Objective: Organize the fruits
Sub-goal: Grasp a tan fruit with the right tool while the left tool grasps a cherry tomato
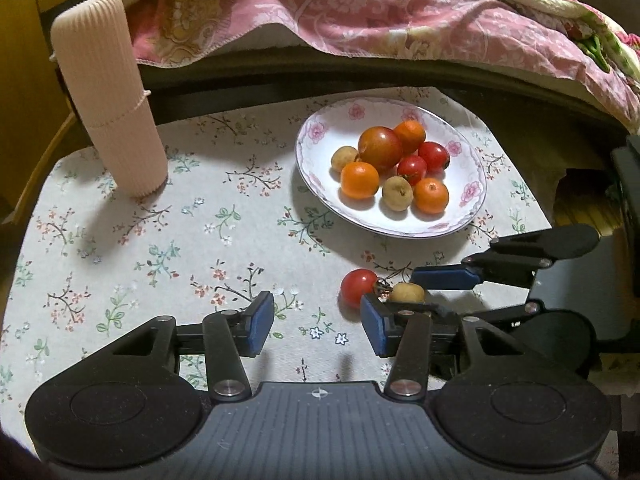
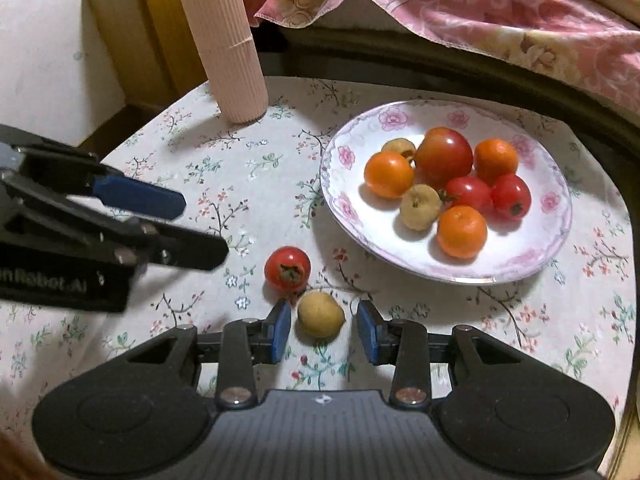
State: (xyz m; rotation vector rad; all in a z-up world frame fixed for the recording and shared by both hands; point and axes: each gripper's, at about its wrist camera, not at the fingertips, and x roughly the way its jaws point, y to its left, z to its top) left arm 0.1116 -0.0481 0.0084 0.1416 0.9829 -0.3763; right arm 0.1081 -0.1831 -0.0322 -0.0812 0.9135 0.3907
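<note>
Between the blue pads of your right hand-held gripper [image 2: 323,330] sits a small, round, yellow-brown fruit [image 2: 321,315], matte and slightly dimpled, resting on the flowered cloth of the bench [image 2: 208,184]. The jaws stand apart with a gap on each side of it, so nothing is gripped. Just beside it, touching or nearly so, lies a glossy red tomato [image 2: 287,269] with its dry green calyx turned toward you.

Your left hand-held gripper [image 1: 316,322] is open and empty, its jaws parted over bare cloth. Seen from the right wrist, its black body carries white lettering, partly cut off, reading "nRobot.AI".

Farther out stands a white ceramic plate [image 2: 348,216] with pink flowers on its rim. Count on it eight pieces: three orange mandarins [image 2: 389,175], two small red tomatoes [image 2: 511,197], one large red-brown tomato [image 2: 444,155] and two yellow-brown fruits [image 2: 421,207] like the loose one. That leaves two pieces off the plate.

At the far left of the bench one ribbed pale-pink cylinder [image 2: 224,40] stands upright. Behind everything hangs a pink patterned blanket [image 2: 500,16].
</note>
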